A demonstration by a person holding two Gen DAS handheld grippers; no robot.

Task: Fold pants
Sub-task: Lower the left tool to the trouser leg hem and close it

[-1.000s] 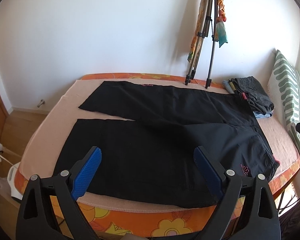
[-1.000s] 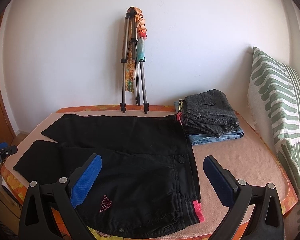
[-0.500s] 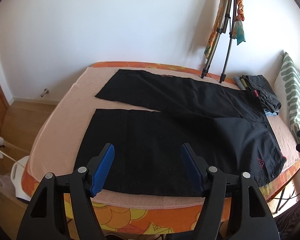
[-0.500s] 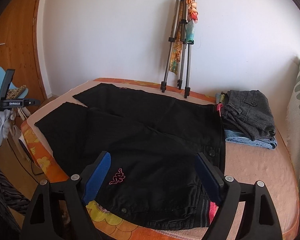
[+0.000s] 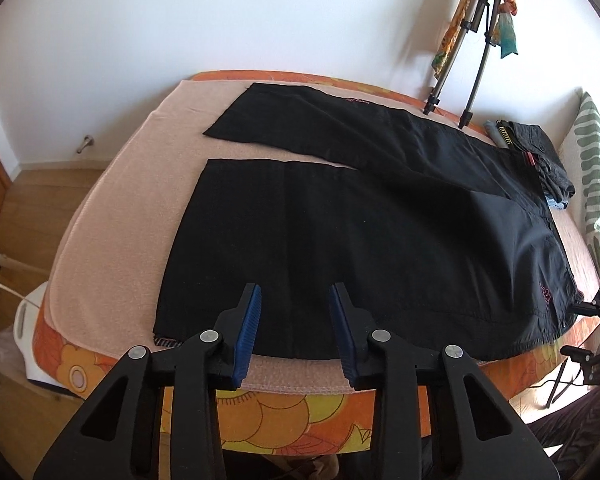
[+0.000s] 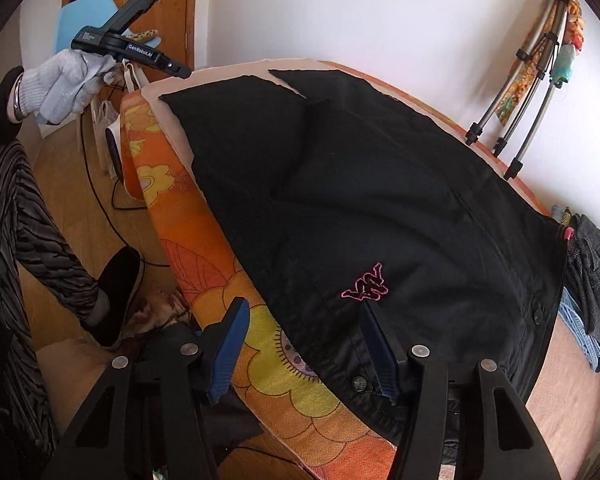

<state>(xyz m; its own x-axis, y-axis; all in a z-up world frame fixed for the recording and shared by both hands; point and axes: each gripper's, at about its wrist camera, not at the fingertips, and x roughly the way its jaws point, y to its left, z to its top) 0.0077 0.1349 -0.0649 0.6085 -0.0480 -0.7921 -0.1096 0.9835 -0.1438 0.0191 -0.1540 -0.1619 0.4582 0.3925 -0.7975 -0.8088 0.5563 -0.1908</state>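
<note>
Black pants (image 5: 380, 216) lie flat on the pink blanket (image 5: 112, 208) of a bed, legs to the left and waist to the right. My left gripper (image 5: 295, 296) hovers over the near leg's front edge; its jaws are closing, with the fabric's edge below the gap and the pads pressing nothing. My right gripper (image 6: 304, 308), rolled to one side, is at the hip edge of the pants (image 6: 380, 208) just below the pink logo (image 6: 366, 283). Its jaws are closing too, and cloth lies between them unpinched. A gloved hand (image 6: 60, 84) holds the left gripper (image 6: 120, 44).
A tripod (image 5: 472, 44) hung with scarves leans on the wall behind the bed. Folded clothes (image 6: 592, 276) and a striped pillow (image 5: 592, 184) sit at the waist end. The person's leg and black shoe (image 6: 116, 300) stand by the flowered mattress side (image 6: 228, 280), with cables on the wooden floor.
Both grippers came down toward the bed's near edge and their jaws narrowed. The right one rolled and swung left, so the bed now looks tilted and the person's leg shows.
</note>
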